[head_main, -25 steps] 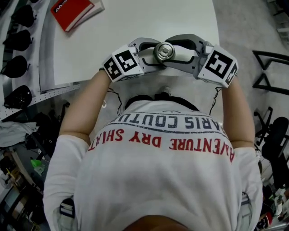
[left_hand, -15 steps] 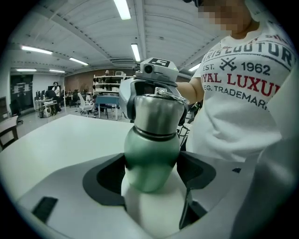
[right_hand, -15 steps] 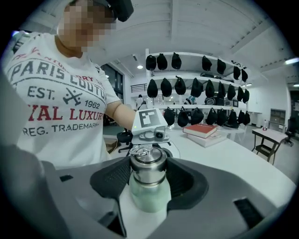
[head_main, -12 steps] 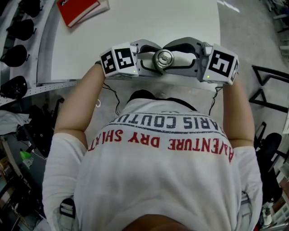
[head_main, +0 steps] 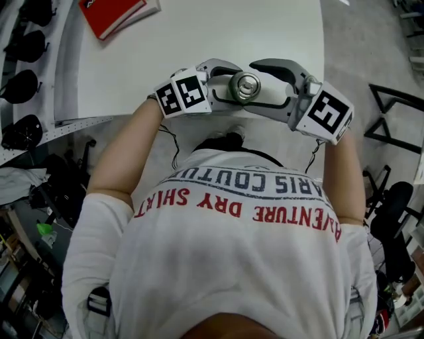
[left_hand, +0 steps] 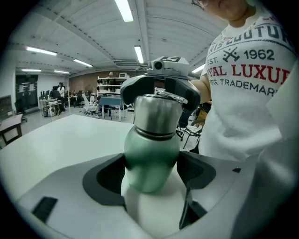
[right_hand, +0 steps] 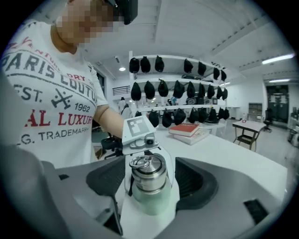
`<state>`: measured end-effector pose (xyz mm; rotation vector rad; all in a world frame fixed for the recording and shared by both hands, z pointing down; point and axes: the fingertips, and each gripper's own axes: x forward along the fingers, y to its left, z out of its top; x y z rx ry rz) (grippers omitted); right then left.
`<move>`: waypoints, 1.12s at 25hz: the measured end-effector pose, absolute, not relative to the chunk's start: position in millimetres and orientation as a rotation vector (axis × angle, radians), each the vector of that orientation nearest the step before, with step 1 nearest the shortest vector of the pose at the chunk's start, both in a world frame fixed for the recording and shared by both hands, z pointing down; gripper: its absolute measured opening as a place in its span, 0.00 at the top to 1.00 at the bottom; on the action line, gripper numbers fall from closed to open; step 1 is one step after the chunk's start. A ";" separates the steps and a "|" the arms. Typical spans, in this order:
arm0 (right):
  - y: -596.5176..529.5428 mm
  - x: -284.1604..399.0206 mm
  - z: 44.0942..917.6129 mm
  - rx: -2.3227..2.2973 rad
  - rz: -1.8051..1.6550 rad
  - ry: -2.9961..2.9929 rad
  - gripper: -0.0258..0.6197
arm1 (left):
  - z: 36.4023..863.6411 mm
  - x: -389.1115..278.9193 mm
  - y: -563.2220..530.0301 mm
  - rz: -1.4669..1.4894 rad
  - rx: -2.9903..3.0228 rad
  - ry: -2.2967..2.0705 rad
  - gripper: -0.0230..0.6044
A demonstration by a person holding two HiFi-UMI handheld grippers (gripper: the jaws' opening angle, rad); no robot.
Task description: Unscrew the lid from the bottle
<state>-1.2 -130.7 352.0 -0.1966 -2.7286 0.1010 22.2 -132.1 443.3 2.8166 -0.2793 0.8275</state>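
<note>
**A:** How far along are you with this?

**B:** Not finished, as I judge it. Close in front of your chest, your left gripper (left_hand: 152, 176) has its pads pressed on the green body of the bottle (left_hand: 150, 156). It holds the bottle upright at the near edge of the table (head_main: 199, 40). Whether the bottle stands on the table I cannot tell. The steel lid (right_hand: 147, 173) sits on the neck with its ring on top, so the unscrewing is left to do.

**A:** And your right gripper (right_hand: 150, 181)?

**B:** Its jaws have just been opening and stand wide. The lid is between the pads, but neither pad touches it. You must close on the lid to turn it. Farther off, a red book (head_main: 112, 16) lies on the table.
</note>
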 end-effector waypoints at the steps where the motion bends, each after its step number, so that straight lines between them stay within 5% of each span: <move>1: -133.2 0.1 348.2 -0.113 0.117 -2.750 0.47 | 443.1 21.8 -132.2 0.819 2.814 -0.302 0.38; 24: -136.4 1.9 370.5 1.034 0.149 -2.646 0.47 | 444.6 18.2 -132.1 0.617 2.677 -0.833 0.38; 28: -139.2 4.2 371.8 1.101 0.137 -2.627 0.55 | 443.8 17.4 -132.8 0.607 2.666 -0.871 0.38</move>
